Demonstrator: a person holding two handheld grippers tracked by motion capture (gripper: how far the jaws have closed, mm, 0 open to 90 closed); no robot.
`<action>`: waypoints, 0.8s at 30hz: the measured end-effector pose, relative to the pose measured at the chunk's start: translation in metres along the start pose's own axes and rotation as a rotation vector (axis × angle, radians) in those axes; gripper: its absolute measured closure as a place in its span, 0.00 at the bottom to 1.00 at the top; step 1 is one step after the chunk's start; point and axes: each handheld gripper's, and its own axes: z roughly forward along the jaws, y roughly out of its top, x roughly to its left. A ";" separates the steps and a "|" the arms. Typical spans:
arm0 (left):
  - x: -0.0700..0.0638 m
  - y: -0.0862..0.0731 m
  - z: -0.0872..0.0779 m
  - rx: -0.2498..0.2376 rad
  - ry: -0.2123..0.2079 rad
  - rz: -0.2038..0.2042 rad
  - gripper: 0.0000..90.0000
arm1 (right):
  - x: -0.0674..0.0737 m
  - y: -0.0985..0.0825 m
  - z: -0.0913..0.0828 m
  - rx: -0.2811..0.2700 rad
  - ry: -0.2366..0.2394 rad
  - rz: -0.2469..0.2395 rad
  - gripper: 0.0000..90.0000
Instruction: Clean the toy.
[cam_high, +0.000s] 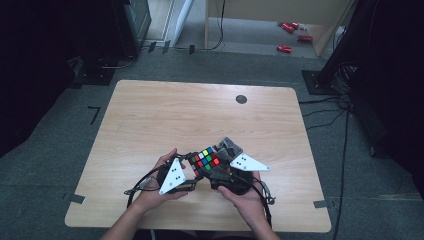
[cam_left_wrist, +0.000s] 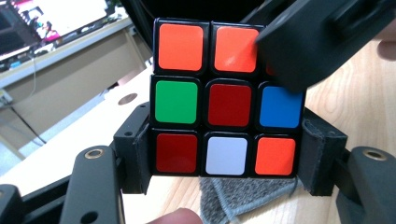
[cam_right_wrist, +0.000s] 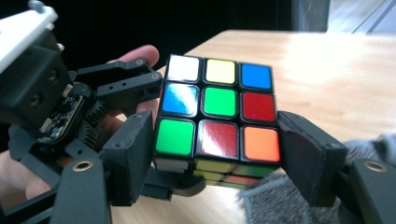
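While both grippers pinch the Rubik's cube (cam_high: 205, 160), left gripper (cam_high: 192, 165) from nine o'clock, right gripper (cam_high: 220, 167) from three, its rigid, slick faces favour squarely gripping opposite sides.

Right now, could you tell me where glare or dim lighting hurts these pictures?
High view: dim, dark surroundings, cube small. Left gripper view: background window washed out, stickers sharp. Right gripper view: table overexposed, glare on the cube's blue and red stickers.
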 end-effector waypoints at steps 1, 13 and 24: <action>0.002 -0.003 0.000 0.014 0.004 -0.011 0.38 | 0.000 0.000 -0.001 -0.012 -0.012 -0.014 0.34; 0.023 -0.009 -0.006 0.031 0.005 -0.215 0.38 | -0.053 -0.033 0.019 0.232 -0.302 -0.116 0.22; 0.028 -0.008 -0.013 0.002 -0.070 -0.299 0.38 | -0.063 -0.051 0.026 0.305 -0.342 -0.140 0.67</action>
